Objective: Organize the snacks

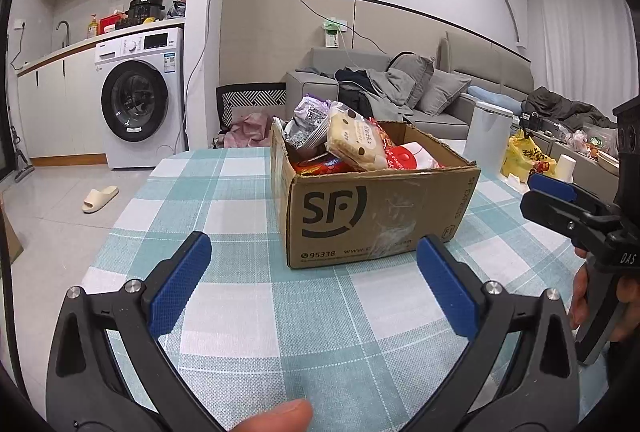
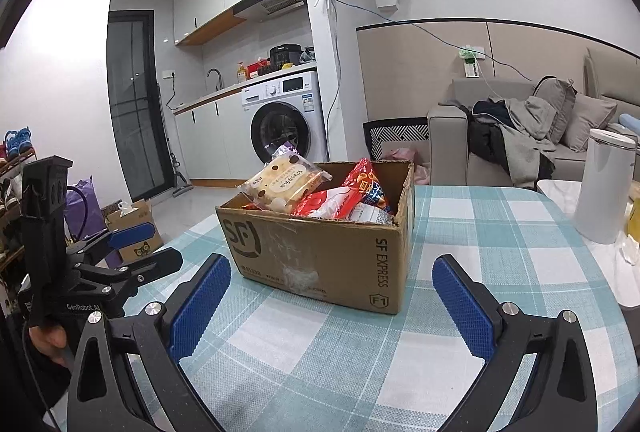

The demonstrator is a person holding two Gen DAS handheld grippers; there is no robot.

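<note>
An open brown SF cardboard box stands on the checked tablecloth, heaped with snack packets. A pale bun packet lies on top, with red packets and a purple-white bag beside it. My left gripper is open and empty, hovering over the table just in front of the box. My right gripper is open and empty, in front of the box's right corner. Each gripper also shows in the other's view: the right, the left.
A white cylindrical bin or jug stands at the table's right, near a yellow bag and a paper cup. A sofa with clothes, a washing machine and a slipper on the floor lie beyond.
</note>
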